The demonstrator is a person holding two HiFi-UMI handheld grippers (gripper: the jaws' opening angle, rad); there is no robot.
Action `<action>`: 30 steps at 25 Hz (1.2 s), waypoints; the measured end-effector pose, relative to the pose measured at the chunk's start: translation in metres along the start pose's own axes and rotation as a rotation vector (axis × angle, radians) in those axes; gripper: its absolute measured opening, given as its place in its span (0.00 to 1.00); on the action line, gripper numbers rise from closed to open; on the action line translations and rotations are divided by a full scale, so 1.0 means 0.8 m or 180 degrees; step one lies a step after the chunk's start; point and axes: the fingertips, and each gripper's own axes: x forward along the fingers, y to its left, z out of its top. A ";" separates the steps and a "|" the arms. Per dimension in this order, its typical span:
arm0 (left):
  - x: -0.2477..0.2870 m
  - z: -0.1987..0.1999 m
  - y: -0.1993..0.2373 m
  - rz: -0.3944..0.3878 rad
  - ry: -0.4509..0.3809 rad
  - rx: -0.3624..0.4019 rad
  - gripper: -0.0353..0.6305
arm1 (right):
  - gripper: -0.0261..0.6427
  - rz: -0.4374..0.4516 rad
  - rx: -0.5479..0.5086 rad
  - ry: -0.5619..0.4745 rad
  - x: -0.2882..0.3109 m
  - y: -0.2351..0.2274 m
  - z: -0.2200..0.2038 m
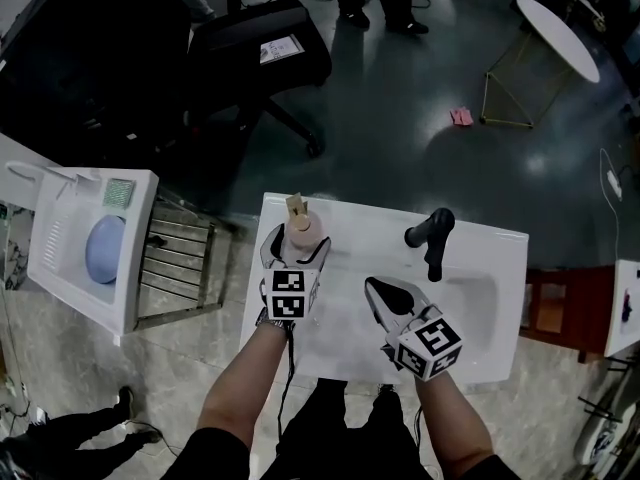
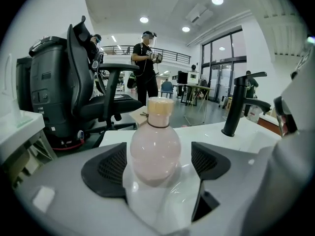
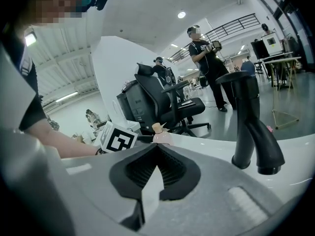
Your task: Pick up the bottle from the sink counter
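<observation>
The pink bottle (image 1: pixel 303 230) stands on the sink counter (image 1: pixel 480 248), just left of centre frame, between the left gripper's (image 1: pixel 296 250) wide-spread jaws, which do not press it. The right gripper (image 1: pixel 377 290), lower right, is closed and empty.

Head view: looks from high up, almost straight down, at the white sink counter (image 1: pixel 480 253) and the dark floor past it. Both arms come in from the bottom edge.
Left gripper view: sits low, right behind the jaws of the left gripper (image 2: pixel 157 163), and looks flat across the counter. The bottle (image 2: pixel 155 149) is very close and fills the middle.
Right gripper view: sits low behind the jaws of the right gripper (image 3: pixel 156 168) and looks across the counter. The black tap (image 3: pixel 251 127) is close on the right. The bottle is small and far off.
All three see: counter, bottle, tap, black chair (image 1: pixel 255 53).
Right view also sees: the left gripper's marker cube (image 3: pixel 117 140).
</observation>
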 end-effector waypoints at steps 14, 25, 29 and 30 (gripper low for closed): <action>0.020 0.008 0.007 0.0061 0.0077 0.0238 0.69 | 0.04 0.0017 0.0037 0.0037 0.006 0.003 -0.007; 0.032 0.005 0.009 0.0343 0.0212 0.0571 0.65 | 0.04 0.0035 0.0063 0.0056 0.004 0.000 -0.012; 0.033 0.004 0.009 0.0338 0.0213 0.0582 0.65 | 0.04 0.0039 0.0069 0.0060 0.003 -0.001 -0.014; 0.033 0.004 0.009 0.0336 0.0211 0.0581 0.65 | 0.04 0.0041 0.0072 0.0062 0.003 -0.001 -0.015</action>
